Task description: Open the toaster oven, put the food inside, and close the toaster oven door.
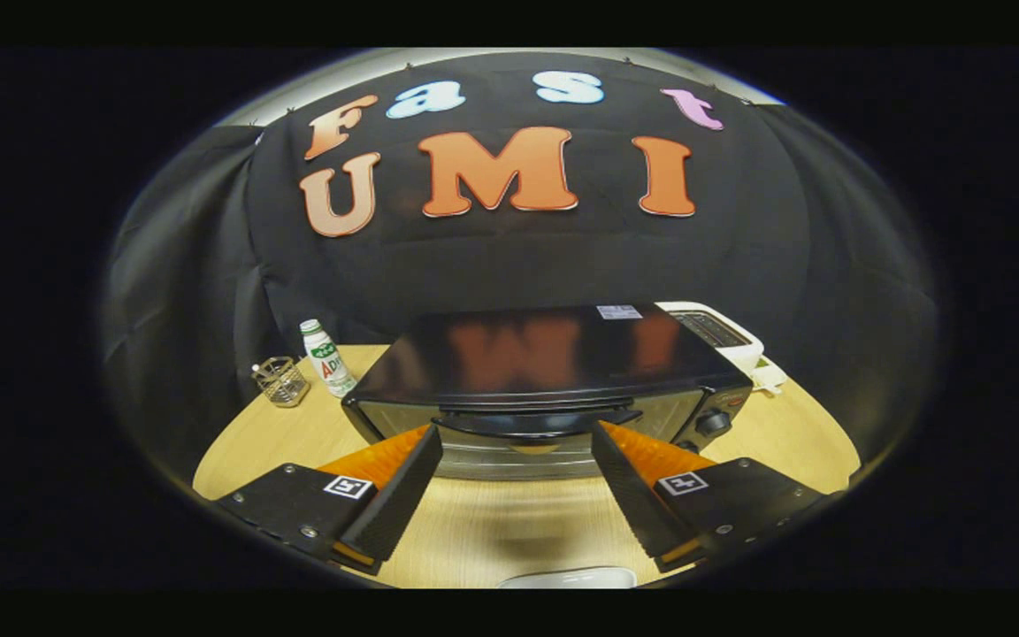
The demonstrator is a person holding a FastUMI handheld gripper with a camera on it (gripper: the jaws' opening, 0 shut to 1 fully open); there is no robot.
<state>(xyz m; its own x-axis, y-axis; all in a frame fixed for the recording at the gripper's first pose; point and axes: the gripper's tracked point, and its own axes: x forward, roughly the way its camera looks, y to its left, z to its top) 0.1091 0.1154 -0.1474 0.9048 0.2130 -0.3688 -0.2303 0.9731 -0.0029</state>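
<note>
A black toaster oven (pixel 545 354) stands on the wooden table (pixel 509 531) just ahead of my fingers, seen from slightly above. Its glass door (pixel 509 442) looks shut, with the black handle (pixel 538 422) running across its top. Two control knobs (pixel 711 423) sit on the oven's right side. My gripper (pixel 517 433) is open, its two black fingertips spread to either side of the handle, close to the door and gripping nothing. A white rim, perhaps a plate (pixel 567 579), peeks in below the fingers; any food on it is hidden.
A small white bottle with a green label (pixel 327 357) and a wire mesh holder (pixel 280 381) stand on the table left of the oven. A white toaster (pixel 722 334) sits behind the oven's right corner. Bare tabletop lies between the fingers.
</note>
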